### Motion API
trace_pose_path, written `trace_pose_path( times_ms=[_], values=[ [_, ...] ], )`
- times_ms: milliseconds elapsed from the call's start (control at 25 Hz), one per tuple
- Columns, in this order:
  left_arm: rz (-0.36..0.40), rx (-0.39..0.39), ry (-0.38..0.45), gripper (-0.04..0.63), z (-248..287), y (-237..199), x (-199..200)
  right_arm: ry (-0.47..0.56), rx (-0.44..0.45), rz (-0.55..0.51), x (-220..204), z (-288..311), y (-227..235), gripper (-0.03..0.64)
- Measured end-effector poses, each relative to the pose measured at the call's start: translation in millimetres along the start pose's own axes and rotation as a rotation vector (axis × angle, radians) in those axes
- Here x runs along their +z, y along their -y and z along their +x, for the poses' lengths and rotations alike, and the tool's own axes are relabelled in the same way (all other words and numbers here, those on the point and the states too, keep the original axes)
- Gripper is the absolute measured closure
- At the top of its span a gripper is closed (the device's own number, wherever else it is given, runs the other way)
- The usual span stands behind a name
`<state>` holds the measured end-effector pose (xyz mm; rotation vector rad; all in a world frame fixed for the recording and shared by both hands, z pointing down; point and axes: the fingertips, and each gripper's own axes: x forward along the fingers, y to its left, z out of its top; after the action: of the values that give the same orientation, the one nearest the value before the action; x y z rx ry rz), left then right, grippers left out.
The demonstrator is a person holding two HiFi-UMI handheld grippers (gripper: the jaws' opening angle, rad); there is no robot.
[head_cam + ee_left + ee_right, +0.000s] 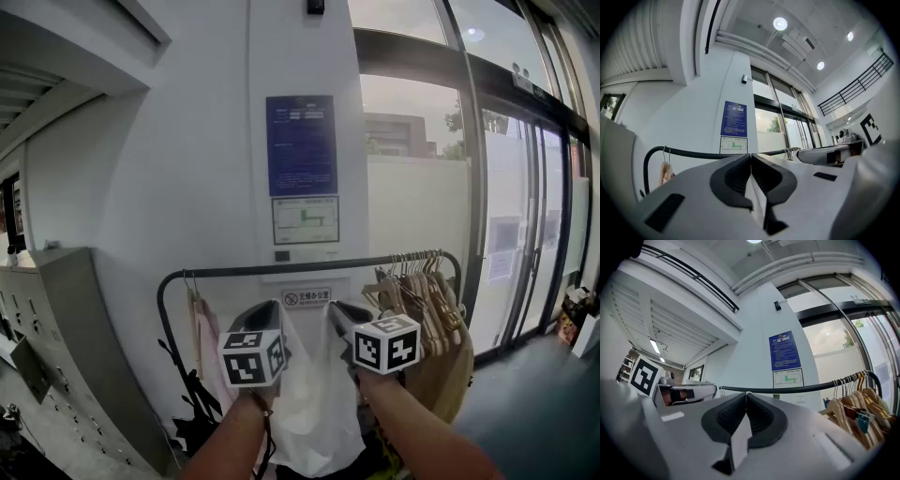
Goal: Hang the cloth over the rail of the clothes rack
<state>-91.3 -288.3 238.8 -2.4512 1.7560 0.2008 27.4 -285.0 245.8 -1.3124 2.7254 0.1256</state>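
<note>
A white cloth (311, 405) hangs down between my two grippers, in front of the clothes rack. The rack's black rail (281, 269) runs just above and beyond both gripper tips. My left gripper (271, 307) is shut on the cloth's upper left edge; a white sliver of cloth (757, 199) shows between its jaws, with the rail (693, 153) just behind. My right gripper (337, 308) is shut on the upper right edge. There too a strip of cloth (739, 445) sticks out of the closed jaws, below the rail (801, 388).
Several wooden hangers (424, 292) crowd the rail's right end. A pink garment (203, 339) hangs at its left end. A grey cabinet (66, 328) stands to the left, glass doors (525, 234) to the right, and a wall with a blue notice (301, 145) behind.
</note>
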Motion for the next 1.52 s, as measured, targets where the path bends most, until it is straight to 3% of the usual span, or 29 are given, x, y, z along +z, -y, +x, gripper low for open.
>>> trace_pose_path(
  times_ms=[800, 1000, 1200, 1360, 1520],
  values=[
    [0.001, -0.039, 0.003, 0.584, 12, -5, 12, 0.028, 0.003, -0.012, 15, 14, -1, 0.609],
    [0.032, -0.091, 0.02, 0.584, 30, -11, 55, 0.033, -0.04, -0.088, 59, 38, 2, 0.609],
    [0.093, -0.101, 0.08, 0.584, 68, -16, 130, 0.08, -0.086, -0.165, 135, 78, 6, 0.609],
    [0.095, -0.085, 0.126, 0.584, 119, -22, 185, 0.109, -0.107, -0.171, 187, 123, 24, 0.609],
    [0.058, -0.063, 0.127, 0.584, 186, -38, 209, 0.113, -0.116, -0.15, 220, 172, 62, 0.609]
  ],
)
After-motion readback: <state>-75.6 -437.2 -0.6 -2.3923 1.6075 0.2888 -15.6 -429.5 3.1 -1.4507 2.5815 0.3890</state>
